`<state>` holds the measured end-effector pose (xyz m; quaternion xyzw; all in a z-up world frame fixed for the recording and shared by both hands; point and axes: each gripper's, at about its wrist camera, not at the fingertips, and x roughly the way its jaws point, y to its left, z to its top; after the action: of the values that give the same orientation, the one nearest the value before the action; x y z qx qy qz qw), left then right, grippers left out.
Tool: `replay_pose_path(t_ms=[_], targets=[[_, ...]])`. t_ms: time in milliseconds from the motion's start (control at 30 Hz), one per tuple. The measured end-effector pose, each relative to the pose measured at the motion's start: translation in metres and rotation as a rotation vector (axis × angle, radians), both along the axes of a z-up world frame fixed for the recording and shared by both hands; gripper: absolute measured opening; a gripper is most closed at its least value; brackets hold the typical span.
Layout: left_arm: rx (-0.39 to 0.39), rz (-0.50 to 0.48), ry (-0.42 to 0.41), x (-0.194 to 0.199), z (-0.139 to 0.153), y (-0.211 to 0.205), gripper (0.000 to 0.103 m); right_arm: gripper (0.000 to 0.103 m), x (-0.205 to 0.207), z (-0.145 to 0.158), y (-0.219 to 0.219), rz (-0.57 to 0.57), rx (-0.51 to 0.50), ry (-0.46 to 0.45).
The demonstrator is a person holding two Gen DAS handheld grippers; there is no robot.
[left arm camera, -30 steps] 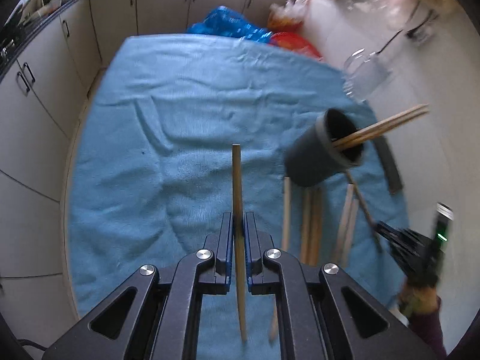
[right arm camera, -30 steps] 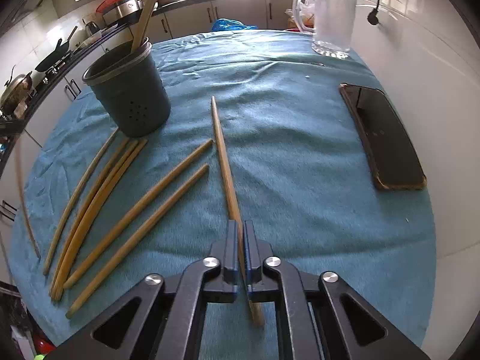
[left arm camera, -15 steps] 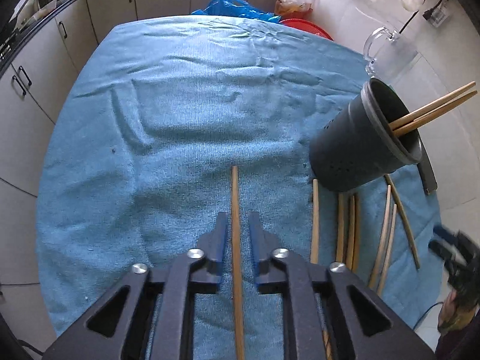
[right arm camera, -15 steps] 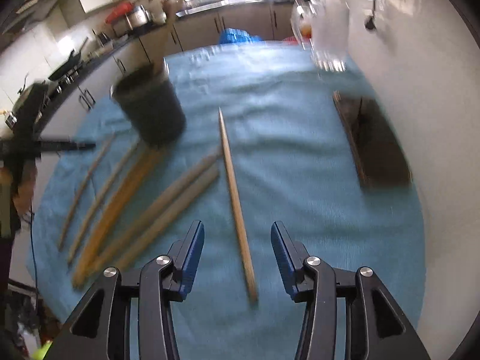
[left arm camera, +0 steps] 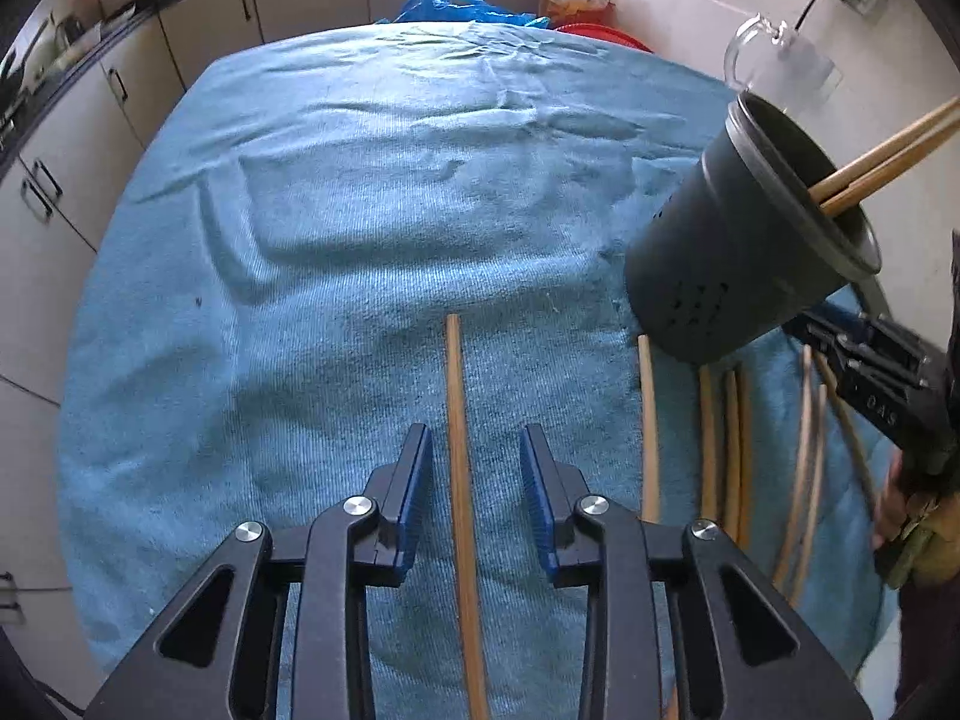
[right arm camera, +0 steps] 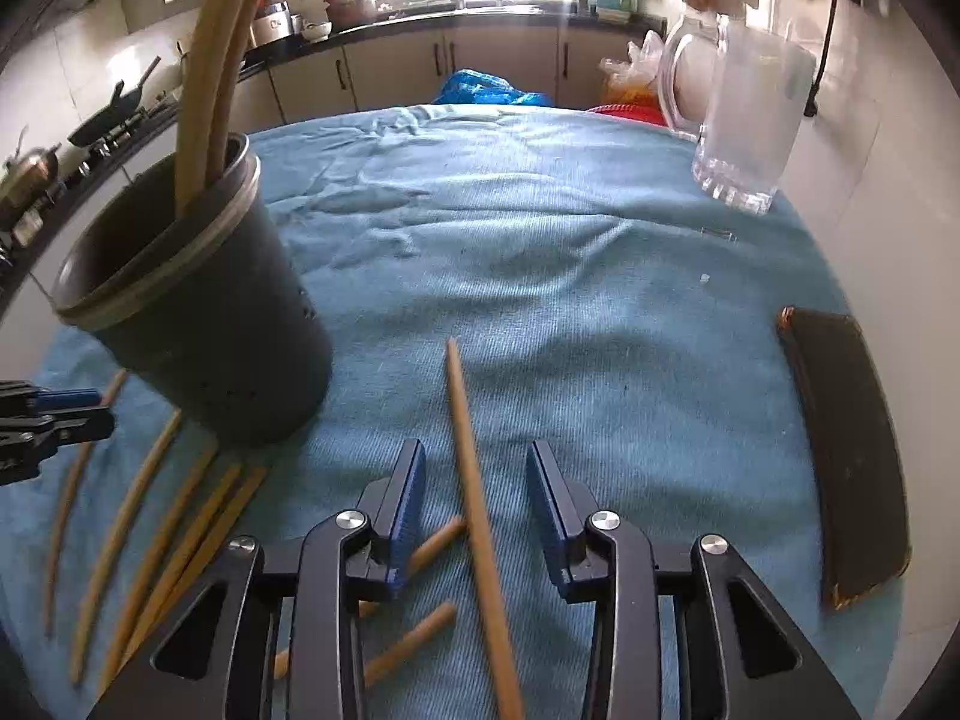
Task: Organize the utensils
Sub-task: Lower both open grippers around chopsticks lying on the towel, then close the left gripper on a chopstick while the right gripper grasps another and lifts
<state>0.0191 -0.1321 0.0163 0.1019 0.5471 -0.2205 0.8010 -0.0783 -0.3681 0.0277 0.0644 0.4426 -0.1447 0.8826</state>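
Observation:
A wooden chopstick [left arm camera: 455, 420] lies flat on the blue towel [left arm camera: 360, 210] between the jaws of my left gripper [left arm camera: 475, 432]. Those jaws are opening and the pads stand clear of it. My right gripper [right arm camera: 475, 447] straddles another chopstick [right arm camera: 465, 420] on the towel [right arm camera: 570, 276]. Its jaws are closing, with a gap on both sides of the stick. A dark round holder [left arm camera: 738, 264] [right arm camera: 198, 324] stands upright with two chopsticks [left arm camera: 888, 150] [right arm camera: 210, 60] leaning in it. Several loose chopsticks [left arm camera: 726, 450] [right arm camera: 150, 510] lie beside its base.
A clear glass mug [right arm camera: 750, 120] stands at the far right of the towel. A flat black case [right arm camera: 852, 450] lies by the right edge near the white wall. A blue plastic bag [left arm camera: 456, 3] and kitchen cabinets sit beyond the far edge.
Both grippers were shut on their chopsticks and have let go. The left sank and its stick now lies on the towel. The right shifted toward the holder, and its jaws have narrowed again.

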Motion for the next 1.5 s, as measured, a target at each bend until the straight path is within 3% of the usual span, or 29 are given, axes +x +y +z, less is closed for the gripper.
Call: replay_pose_path(t_ms=[67,100,133,233,367,667,867,1200,1500], targets=[[0.023,-0.005,-0.021,-0.001,-0.001,-0.005,0.027,0.021,0.004,0.001,0.001,-0.006,-0.015,0.006],[0.035,-0.006,-0.032,-0.002,-0.001,-0.007,0.012,0.008,0.006,0.001,0.0,-0.009,-0.007,0.006],[0.048,-0.006,-0.044,-0.003,-0.002,-0.009,0.007,0.007,0.007,0.001,-0.001,-0.012,-0.003,0.008],[0.013,0.002,-0.044,-0.008,0.002,-0.007,0.006,0.007,0.002,0.004,-0.001,-0.01,0.013,-0.001],[-0.028,0.022,-0.111,-0.022,0.027,0.001,0.006,0.007,-0.017,0.018,-0.003,-0.025,0.036,-0.059],[-0.116,0.033,-0.315,-0.086,0.101,0.023,0.006,0.007,-0.083,0.081,0.012,-0.028,0.012,-0.246],[-0.168,0.047,-0.406,-0.124,0.134,0.037,0.006,0.007,-0.13,0.115,0.039,-0.018,-0.025,-0.355],[-0.205,0.045,-0.536,-0.183,0.166,0.048,0.006,0.007,-0.176,0.141,0.062,-0.011,-0.056,-0.455],[-0.231,0.021,-0.577,-0.191,0.188,0.039,0.006,0.007,-0.188,0.164,0.071,0.004,-0.075,-0.516]])
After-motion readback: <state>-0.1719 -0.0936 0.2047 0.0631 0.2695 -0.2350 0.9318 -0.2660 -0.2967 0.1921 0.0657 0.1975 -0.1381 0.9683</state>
